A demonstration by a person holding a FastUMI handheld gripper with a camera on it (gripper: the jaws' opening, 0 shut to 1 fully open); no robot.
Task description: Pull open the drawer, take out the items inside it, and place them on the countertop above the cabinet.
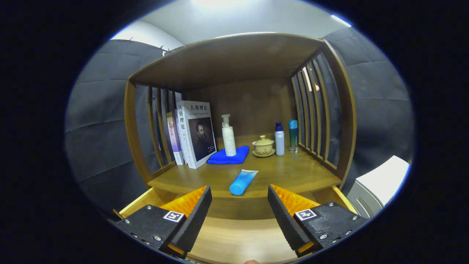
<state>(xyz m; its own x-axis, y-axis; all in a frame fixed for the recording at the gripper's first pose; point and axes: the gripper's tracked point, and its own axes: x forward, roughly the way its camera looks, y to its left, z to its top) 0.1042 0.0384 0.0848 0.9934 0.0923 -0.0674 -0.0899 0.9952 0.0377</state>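
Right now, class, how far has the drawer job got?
Done: the drawer is pulled open, and a blue tube lies on the countertop, just beyond the fingers. In hand: nothing; the gripper is open over the drawer. Left: unclear, since the visible drawer floor looks bare.

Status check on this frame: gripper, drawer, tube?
Gripper open, empty, over open drawer. Blue tube lying on countertop, just beyond fingers. Nothing in the way.

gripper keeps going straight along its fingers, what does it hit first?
Probably the blue squeeze tube lying on the wooden countertop, just ahead of the open gripper. Height is unclear; it might pass over toward the white pump bottle.
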